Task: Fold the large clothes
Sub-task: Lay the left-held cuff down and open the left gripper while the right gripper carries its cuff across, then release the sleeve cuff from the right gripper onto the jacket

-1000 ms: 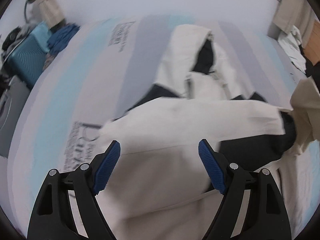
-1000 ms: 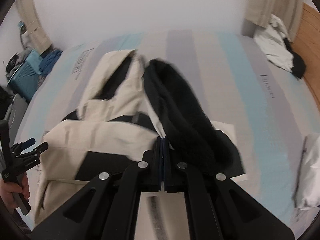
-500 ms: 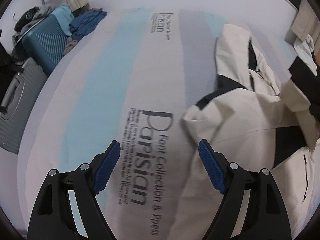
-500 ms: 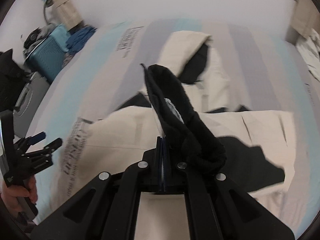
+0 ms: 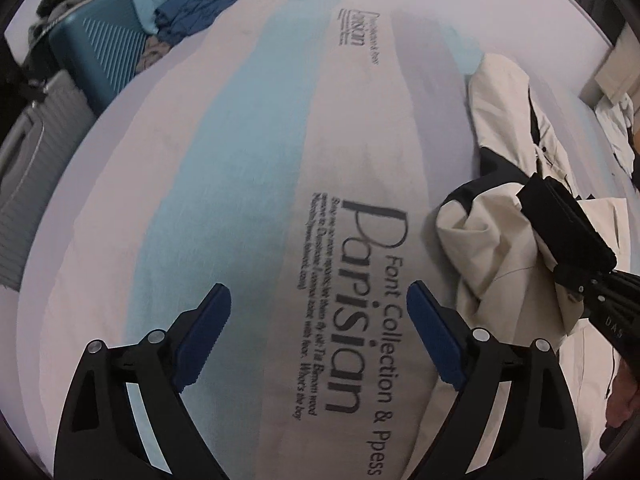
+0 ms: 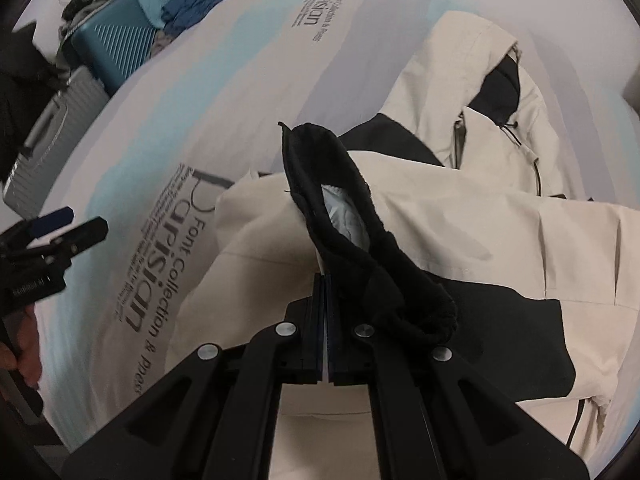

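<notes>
A cream and black jacket (image 6: 460,208) lies spread on the striped bed sheet (image 6: 224,92). My right gripper (image 6: 323,280) is shut on the jacket's black fleece-lined edge (image 6: 340,200) and holds it up over the jacket's left side. In the left wrist view the jacket (image 5: 492,232) lies at the right, with the right gripper (image 5: 568,216) on it. My left gripper (image 5: 318,316) is open and empty above the printed sheet (image 5: 256,160), left of the jacket. It also shows at the left edge of the right wrist view (image 6: 60,224).
A teal suitcase (image 5: 100,52) and a grey suitcase (image 5: 28,168) stand beside the bed at the left, with blue clothes (image 5: 192,8) piled near them. More clothes (image 5: 620,120) lie at the far right. A white wall runs behind the bed.
My left gripper has swung left off the jacket to above the bare printed sheet. My right gripper has carried the black edge leftward across the jacket.
</notes>
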{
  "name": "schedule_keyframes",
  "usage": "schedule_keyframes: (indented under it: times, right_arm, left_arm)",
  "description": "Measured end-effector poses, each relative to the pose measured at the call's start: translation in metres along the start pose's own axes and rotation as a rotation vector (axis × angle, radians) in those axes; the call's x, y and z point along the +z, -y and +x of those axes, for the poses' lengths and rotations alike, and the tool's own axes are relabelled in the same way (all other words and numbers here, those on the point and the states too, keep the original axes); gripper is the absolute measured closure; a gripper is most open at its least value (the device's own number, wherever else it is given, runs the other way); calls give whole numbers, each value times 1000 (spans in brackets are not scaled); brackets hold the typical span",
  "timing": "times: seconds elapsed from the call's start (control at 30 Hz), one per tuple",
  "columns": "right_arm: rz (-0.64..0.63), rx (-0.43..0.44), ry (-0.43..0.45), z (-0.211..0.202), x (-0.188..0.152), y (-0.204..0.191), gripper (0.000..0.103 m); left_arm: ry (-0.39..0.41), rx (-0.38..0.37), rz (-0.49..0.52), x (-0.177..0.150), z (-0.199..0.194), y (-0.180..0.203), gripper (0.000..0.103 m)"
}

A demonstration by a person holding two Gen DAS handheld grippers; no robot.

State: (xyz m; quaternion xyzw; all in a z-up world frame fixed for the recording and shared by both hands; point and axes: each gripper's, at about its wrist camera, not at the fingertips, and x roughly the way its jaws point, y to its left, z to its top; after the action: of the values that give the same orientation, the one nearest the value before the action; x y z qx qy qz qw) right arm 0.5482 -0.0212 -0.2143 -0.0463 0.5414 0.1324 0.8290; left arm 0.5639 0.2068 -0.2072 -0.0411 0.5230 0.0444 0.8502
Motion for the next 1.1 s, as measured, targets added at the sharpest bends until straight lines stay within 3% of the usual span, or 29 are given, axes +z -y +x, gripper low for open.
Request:
schedule_keyframes:
  times: [0.33,0.43,0.5,0.67,0.7,0.73,0.8,0.87,0.93,1.1]
  right_arm:
    - [-69,-80,-8,20,-7,-50,101]
    - [-77,-34,-58,29,-17,-58,101]
    - [-130,-49,-48,29,-24,-64,101]
    - [-133,34,-48,18,-30,-55,100]
    - [-132,36,-37,12,-30,-52,94]
    - [-127,51,-30,6,-29,-49,80]
    - [-103,59,-9,-5,-29,-43,63]
    - [-83,43,17,-19,-29,-38,56]
    - [-58,38,34,-34,-30,-32,38]
    - [59,8,129,-84,-30,-6,14]
  left_arm:
    - [-11,26,-13,-14,3,-17,15]
    - [-19,41,10,-15,2,-17,15]
    - [-19,48,17,-17,1,-17,15]
    - [-27,43,25,-17,-4,-14,15]
    - [-25,40,25,-17,-6,-14,15]
    - [-22,36,25,-16,-8,-13,14]
    - [-15,26,26,-14,-15,-9,12]
    - [-9,12,24,-12,-21,-4,11]
    - [-6,2,32,-9,-29,3,11]
    - [31,-17,85,-3,-52,31,7]
